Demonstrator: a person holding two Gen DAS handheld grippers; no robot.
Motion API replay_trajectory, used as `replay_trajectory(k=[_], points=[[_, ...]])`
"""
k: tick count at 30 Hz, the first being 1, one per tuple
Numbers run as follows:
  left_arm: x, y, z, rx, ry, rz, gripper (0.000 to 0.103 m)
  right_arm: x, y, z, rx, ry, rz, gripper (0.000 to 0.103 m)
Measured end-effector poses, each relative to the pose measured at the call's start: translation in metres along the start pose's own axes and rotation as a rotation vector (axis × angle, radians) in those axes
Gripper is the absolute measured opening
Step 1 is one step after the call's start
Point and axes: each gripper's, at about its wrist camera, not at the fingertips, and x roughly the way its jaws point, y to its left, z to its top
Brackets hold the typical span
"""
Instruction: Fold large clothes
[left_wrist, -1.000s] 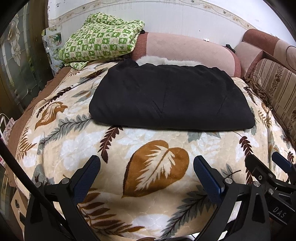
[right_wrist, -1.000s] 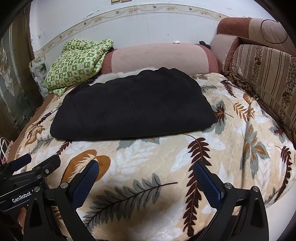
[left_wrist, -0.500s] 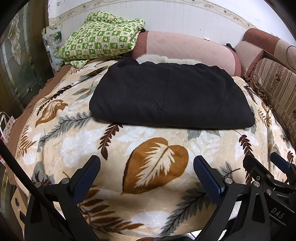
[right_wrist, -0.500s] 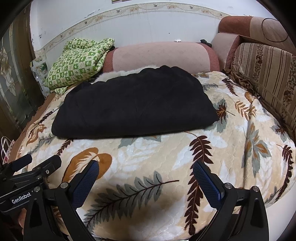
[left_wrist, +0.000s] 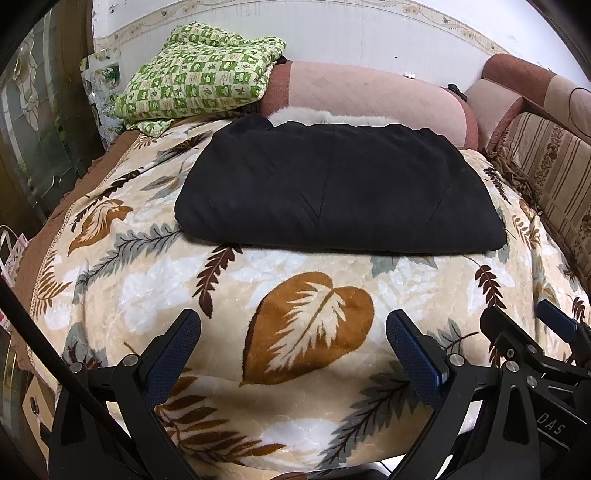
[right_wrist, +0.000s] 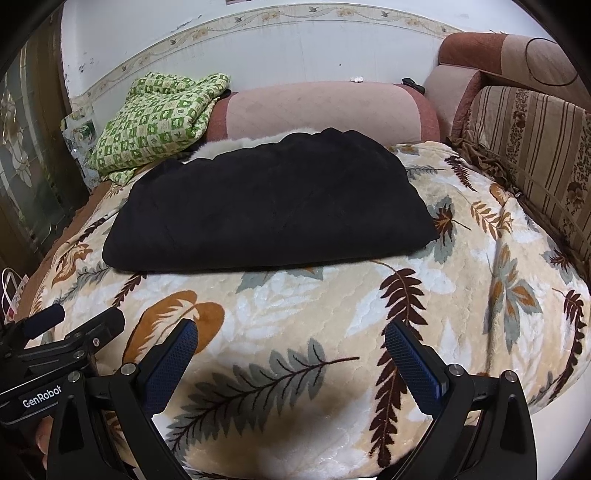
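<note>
The black coat (left_wrist: 340, 188) is seen folded flat on the bed (left_wrist: 147, 295); both tongs (left_wrist: 293, 345) (right_wrist: 291, 345) are held apart, empty, well short of it. Folding is judged finished; only tidying remains.

My left gripper (left_wrist: 291, 339) is matte black, its two arms angular and braced like struts, each tipped with a dark blue pad (left_wrist: 415, 362) of fine knurled texture. Silver screw heads sit just behind the pads. My right gripper (right_wrist: 290, 349) is built the same, blue pads (right_wrist: 168, 363) and all. On its body I read white "DAS" lettering; my left one carries a white "GenRobot" mark.
</note>
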Motion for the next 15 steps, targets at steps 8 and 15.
replay_trajectory(k=[8,15], points=[[0.001,0.001,-0.002,-0.008,0.011,-0.012,0.100,-0.003,-0.004,0.001,0.004,-0.012,-0.028,0.103],[0.001,0.000,-0.003,-0.011,0.020,-0.022,0.100,-0.003,-0.011,0.002,0.012,-0.020,-0.064,0.103]])
